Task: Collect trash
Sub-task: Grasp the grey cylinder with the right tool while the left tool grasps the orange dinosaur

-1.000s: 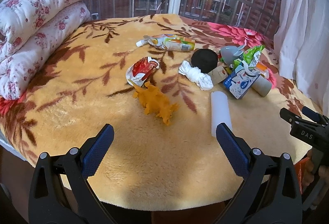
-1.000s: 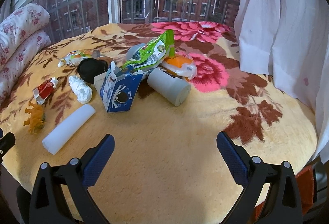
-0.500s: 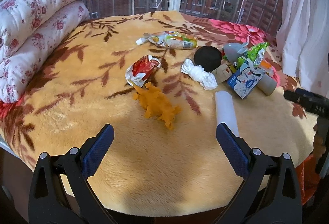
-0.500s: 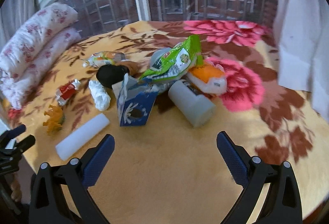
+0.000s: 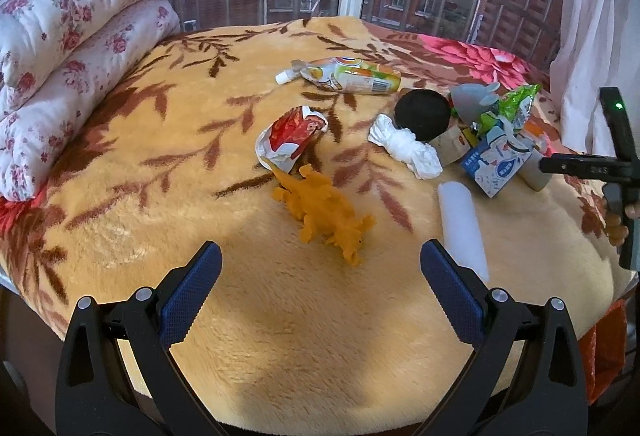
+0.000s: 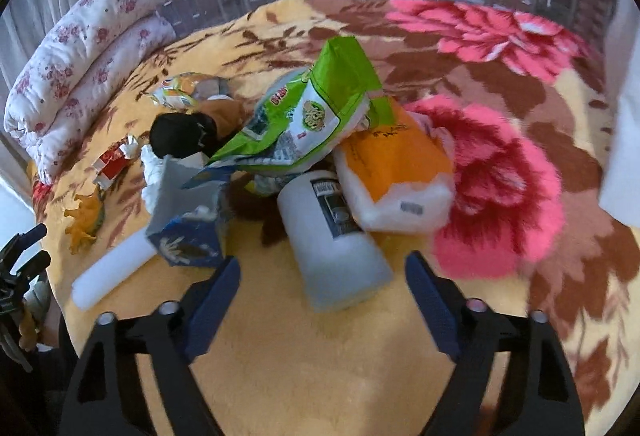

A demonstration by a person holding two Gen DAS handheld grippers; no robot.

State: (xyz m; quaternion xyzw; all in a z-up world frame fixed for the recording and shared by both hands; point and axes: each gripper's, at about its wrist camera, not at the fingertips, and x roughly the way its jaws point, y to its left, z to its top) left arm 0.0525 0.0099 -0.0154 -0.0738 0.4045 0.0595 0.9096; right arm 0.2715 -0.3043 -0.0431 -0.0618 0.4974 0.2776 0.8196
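The right gripper (image 6: 322,278), jaws just narrowing yet empty, lines up on the white plastic bottle (image 6: 332,240) at twelve o'clock, likely sizing its grasp.

two downward wrist views, shared bed (image 5: 120,196)

Trash lies clustered on the blanket: green snack bag (image 6: 320,116) atop the pile, blue carton (image 6: 192,232) left, white cylinder (image 6: 336,256) nearest — on its side — orange-white pack (image 6: 396,176) right.
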